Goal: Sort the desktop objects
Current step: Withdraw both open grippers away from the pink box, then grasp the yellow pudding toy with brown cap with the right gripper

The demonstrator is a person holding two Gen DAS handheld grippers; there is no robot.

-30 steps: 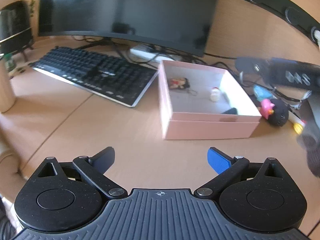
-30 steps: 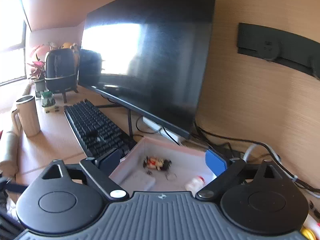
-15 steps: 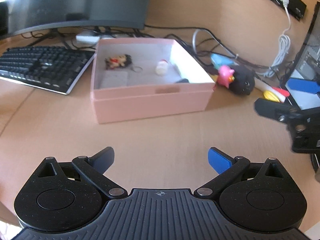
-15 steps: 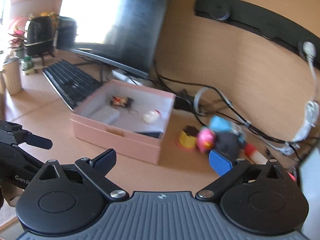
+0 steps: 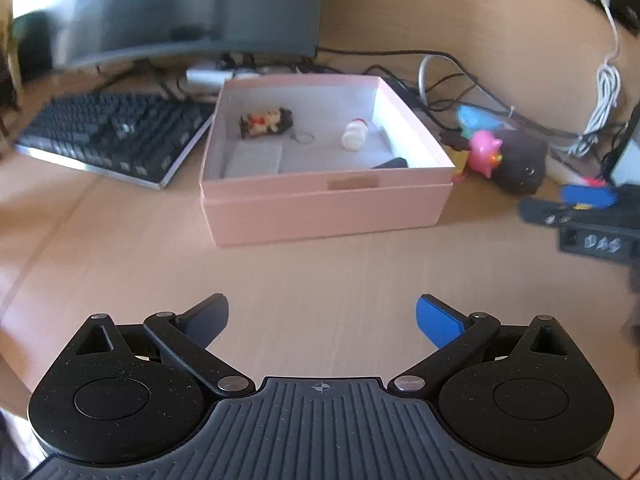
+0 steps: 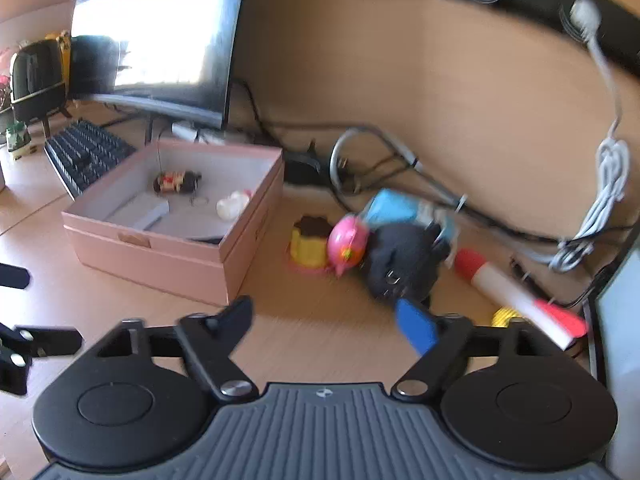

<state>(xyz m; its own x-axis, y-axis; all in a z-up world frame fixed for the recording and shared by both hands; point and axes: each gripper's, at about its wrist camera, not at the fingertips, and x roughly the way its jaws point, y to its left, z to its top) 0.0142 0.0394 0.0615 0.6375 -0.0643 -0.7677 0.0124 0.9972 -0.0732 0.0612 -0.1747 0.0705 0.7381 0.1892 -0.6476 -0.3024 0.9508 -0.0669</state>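
A pink open box (image 5: pixel 328 204) (image 6: pixel 152 252) sits on the wooden desk, holding a small doll keychain (image 5: pixel 266 121) (image 6: pixel 176 181), a white figurine (image 5: pixel 354 135) (image 6: pixel 232 204) and a dark item at its near right corner. Right of the box lies a heap of toys: a pink pig (image 6: pixel 347 242) (image 5: pixel 485 151), a black plush (image 6: pixel 404 260) (image 5: pixel 520 164), a yellow cake-shaped toy (image 6: pixel 308 242) and a blue one (image 6: pixel 394 208). My left gripper (image 5: pixel 322 318) hovers open over bare desk in front of the box. My right gripper (image 6: pixel 324 318) is closing with nothing between its fingers, just short of the black plush.
A black keyboard (image 5: pixel 112 136) and a large monitor (image 5: pixel 180 4) stand behind and left of the box. Tangled cables (image 6: pixel 400 160) run along the back wall. A red and white tube (image 6: pixel 516 292) lies at the far right beside a grey panel edge (image 6: pixel 620 340).
Both views have swung right, from the keyboard and monitor toward the box and toy heap. The right gripper has come down near the toys and its fingers have drawn closer together.
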